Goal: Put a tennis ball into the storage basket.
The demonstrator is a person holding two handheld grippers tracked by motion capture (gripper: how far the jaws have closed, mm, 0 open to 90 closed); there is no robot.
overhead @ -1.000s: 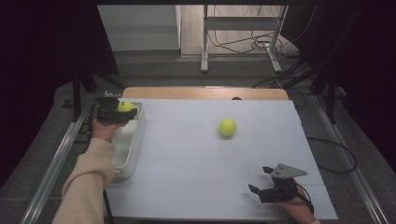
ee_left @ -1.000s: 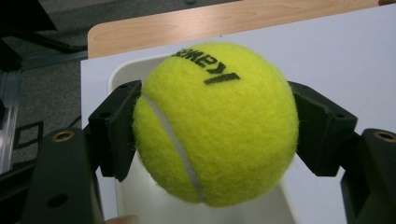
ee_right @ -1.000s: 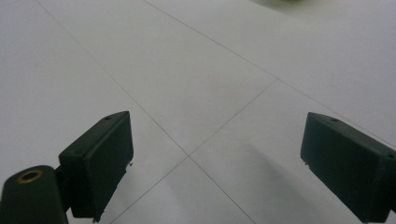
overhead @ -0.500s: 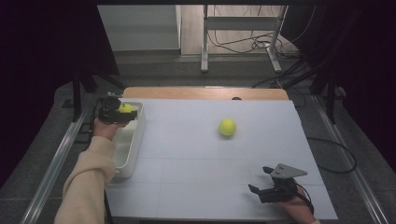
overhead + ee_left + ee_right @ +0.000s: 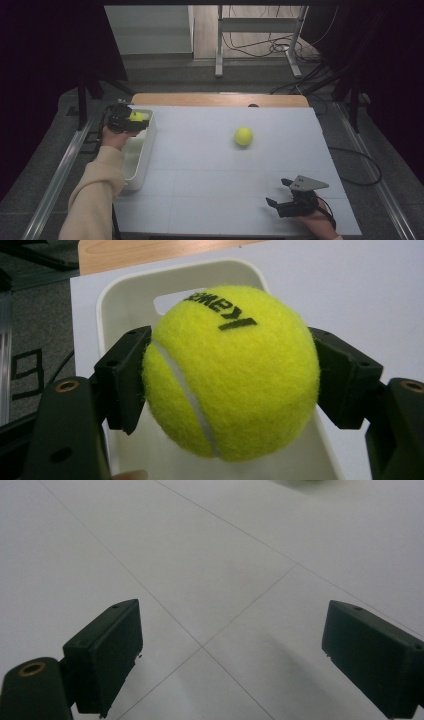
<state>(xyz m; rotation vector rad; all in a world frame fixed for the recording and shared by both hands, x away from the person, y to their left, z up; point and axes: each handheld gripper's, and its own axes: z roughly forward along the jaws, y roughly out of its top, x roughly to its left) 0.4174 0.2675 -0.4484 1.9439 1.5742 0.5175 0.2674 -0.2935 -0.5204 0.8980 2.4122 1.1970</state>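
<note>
Little is being changed since the earlier frame: ball [image 5: 231, 371] is being kept clamped in left gripper [image 5: 131, 121], directly over bin [image 5: 116, 300]; release is judged next. Right gripper [image 5: 287, 198] is being held wide, empty.

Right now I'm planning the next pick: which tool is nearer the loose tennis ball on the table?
Right. The right tool sits near the table's front edge, nearer than the left tool, holding another ball over the white bin, to the loose tennis ball.

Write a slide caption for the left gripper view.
Left tongs clamp a yellow tennis ball above the white bin on the white table.
</note>
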